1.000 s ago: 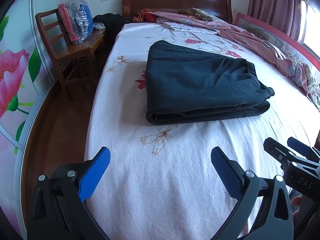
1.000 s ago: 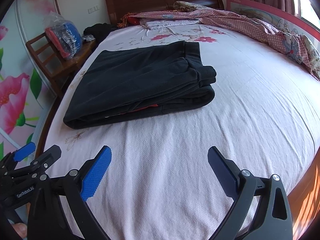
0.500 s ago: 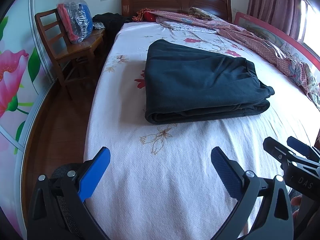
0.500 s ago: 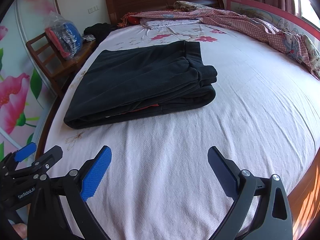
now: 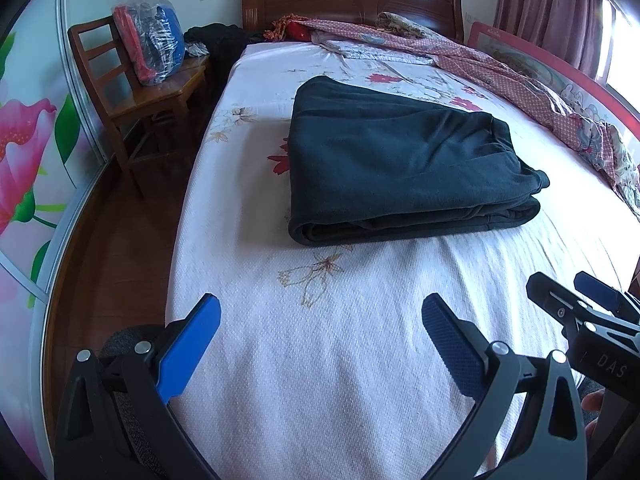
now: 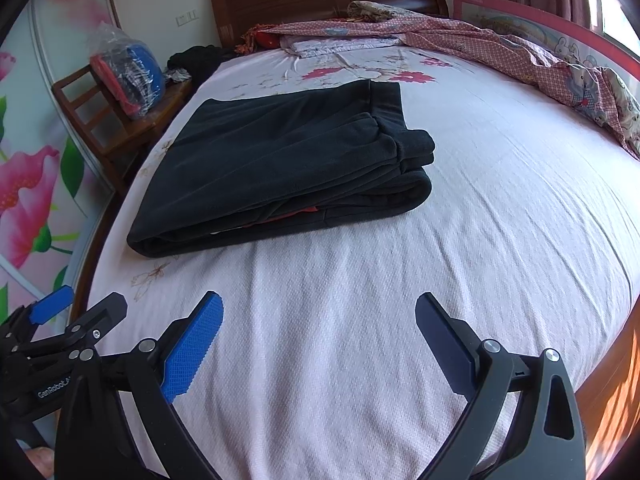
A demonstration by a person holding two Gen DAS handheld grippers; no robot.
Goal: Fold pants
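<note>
Lying mid-bed (image 5: pixel 360 380): dark pants (image 5: pixel 396 160), folded in stacked layers. Soft, thick, limp, probably light. Best hold: near folded edge, all layers pinched. Left gripper (image 5: pixel 320 330), right gripper (image 6: pixel 318 328): released, empty, well short of pants.

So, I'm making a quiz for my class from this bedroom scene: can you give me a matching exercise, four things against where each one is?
Things:
1. pants
2. plastic bag
3. checked quilt
4. left gripper

Places:
A. on the wooden chair
B. folded, middle of the bed
C. open, above the bed's near end
D. along the bed's far side

Pairs: 1-B, 2-A, 3-D, 4-C
</note>
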